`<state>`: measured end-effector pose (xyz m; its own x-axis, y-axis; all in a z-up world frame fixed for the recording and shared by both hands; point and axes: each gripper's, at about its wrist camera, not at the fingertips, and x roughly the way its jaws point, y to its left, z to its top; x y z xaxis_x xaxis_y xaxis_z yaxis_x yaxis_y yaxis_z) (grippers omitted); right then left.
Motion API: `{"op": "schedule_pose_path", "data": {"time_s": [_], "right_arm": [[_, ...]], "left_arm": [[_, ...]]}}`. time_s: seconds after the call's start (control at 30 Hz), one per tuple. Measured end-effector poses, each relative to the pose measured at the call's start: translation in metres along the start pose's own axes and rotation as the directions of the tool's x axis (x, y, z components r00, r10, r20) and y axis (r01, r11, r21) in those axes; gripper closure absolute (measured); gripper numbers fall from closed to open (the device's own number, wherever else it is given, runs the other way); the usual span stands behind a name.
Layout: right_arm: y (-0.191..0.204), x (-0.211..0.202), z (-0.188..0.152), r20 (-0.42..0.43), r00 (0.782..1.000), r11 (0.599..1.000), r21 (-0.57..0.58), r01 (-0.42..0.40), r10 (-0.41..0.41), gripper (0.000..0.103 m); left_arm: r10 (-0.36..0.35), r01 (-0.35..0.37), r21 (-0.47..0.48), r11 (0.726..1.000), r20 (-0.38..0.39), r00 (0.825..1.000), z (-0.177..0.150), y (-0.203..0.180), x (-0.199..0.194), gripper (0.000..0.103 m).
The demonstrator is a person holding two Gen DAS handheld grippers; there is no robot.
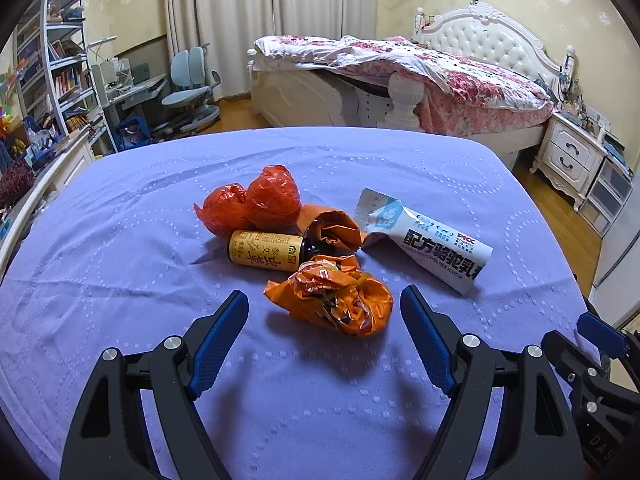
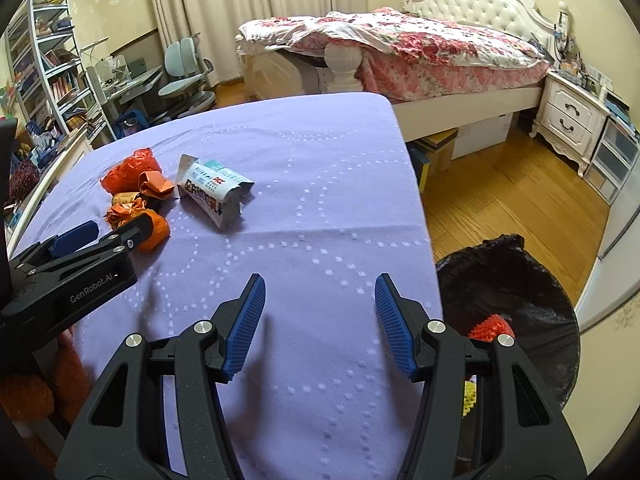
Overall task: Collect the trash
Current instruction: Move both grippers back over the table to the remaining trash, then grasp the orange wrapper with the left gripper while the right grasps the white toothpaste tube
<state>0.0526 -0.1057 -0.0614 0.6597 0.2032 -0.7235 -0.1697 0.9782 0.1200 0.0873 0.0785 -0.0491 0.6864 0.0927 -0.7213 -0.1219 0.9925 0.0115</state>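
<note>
An orange wrapper lies on the purple cloth just ahead of the left gripper, whose fingers stand wide and empty. Behind it sit a bottle, red bags and a white pouch. The right gripper, open with nothing between its fingers, hovers near the cloth's edge; only its view shows the black-lined bin beside the table.

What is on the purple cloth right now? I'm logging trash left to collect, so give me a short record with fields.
surface: purple cloth
trash: orange crumpled wrapper; yellow-labelled bottle, lying; red plastic bag; white milk powder packet
bin: black-lined trash bin, beside the cloth's edge
left tongs: open, wrapper just ahead
right tongs: open, empty
</note>
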Motion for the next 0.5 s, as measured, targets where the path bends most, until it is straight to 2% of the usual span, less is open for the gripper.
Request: {"op": "schedule_pose_path", "data": {"time_s": [0.07, 0.17, 0.23, 0.33, 0.5], "right_arm": [[0.004, 0.004, 0.002, -0.004, 1.000, 1.000, -0.004, -0.003, 0.003, 0.047], [0.010, 0.009, 0.005, -0.011, 1.000, 1.000, -0.013, -0.010, 0.010, 0.047], [0.013, 0.011, 0.007, -0.015, 1.000, 1.000, -0.017, -0.014, 0.013, 0.047], [0.016, 0.014, 0.010, -0.019, 1.000, 1.000, -0.023, -0.020, 0.019, 0.047], [0.027, 0.018, 0.014, -0.021, 0.999, 0.999, -0.042, -0.028, 0.027, 0.047]], "left_arm": [[-0.017, 0.017, -0.005, 1.000, -0.010, 1.000, 0.001, 0.002, 0.002, 0.030], [-0.037, 0.037, 0.004, 0.999, -0.022, 0.999, 0.000, 0.003, 0.003, 0.044], [-0.052, 0.053, 0.013, 0.999, -0.036, 0.998, -0.001, 0.003, 0.005, 0.058], [-0.073, 0.074, 0.012, 0.997, -0.037, 0.997, -0.001, 0.004, 0.003, 0.062], [-0.091, 0.091, 0.017, 0.996, -0.035, 0.995, -0.006, 0.008, -0.002, 0.063]]}}
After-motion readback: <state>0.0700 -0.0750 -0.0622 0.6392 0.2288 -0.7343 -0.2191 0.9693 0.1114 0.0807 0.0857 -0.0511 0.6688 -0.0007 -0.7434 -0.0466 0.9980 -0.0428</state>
